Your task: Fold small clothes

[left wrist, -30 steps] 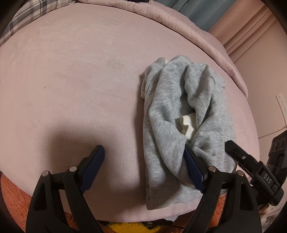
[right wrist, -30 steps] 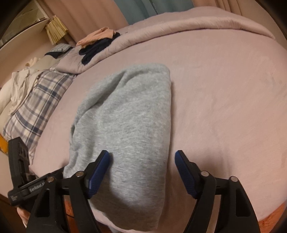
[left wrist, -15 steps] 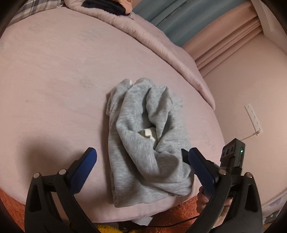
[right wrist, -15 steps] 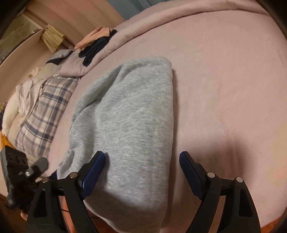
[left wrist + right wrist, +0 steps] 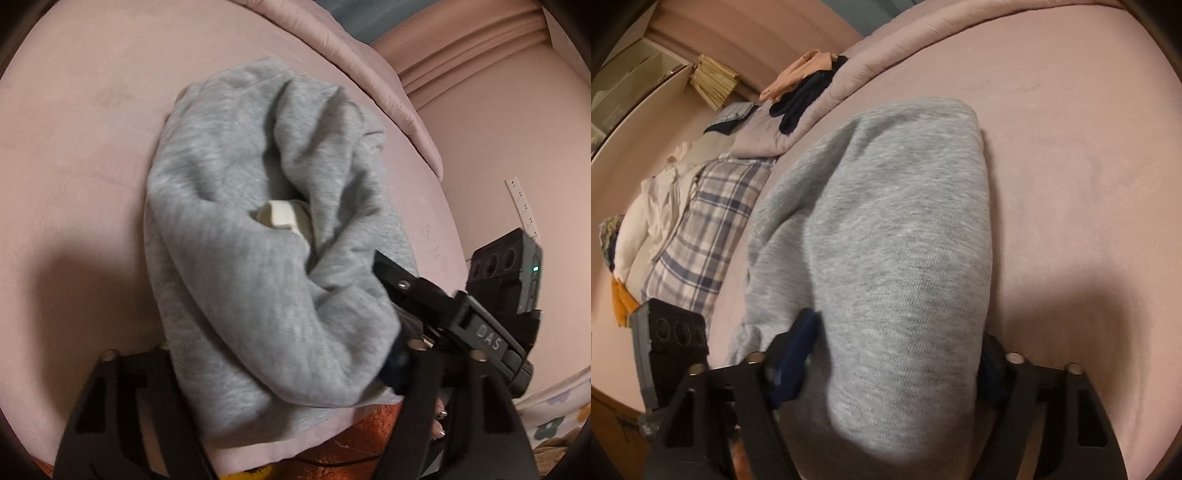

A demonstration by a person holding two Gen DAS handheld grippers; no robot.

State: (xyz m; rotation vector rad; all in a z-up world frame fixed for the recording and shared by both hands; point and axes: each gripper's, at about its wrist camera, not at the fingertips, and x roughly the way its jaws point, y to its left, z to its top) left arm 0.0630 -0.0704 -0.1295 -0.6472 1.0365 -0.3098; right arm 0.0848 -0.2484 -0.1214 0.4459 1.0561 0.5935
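Left wrist view shows the grey garment (image 5: 258, 236) bunched at the near edge of the pink bed (image 5: 74, 166), both the left gripper (image 5: 280, 369) and right gripper (image 5: 894, 365) spread around its near end without pinching, so next they should close to grasp.

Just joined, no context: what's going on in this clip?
A person with two handheld grippers is folding a grey sweatshirt on a pink bed. The left gripper and right gripper each straddle its bunched near end, open. It's roughly folded, a white tag showing. Other clothes sit further back.
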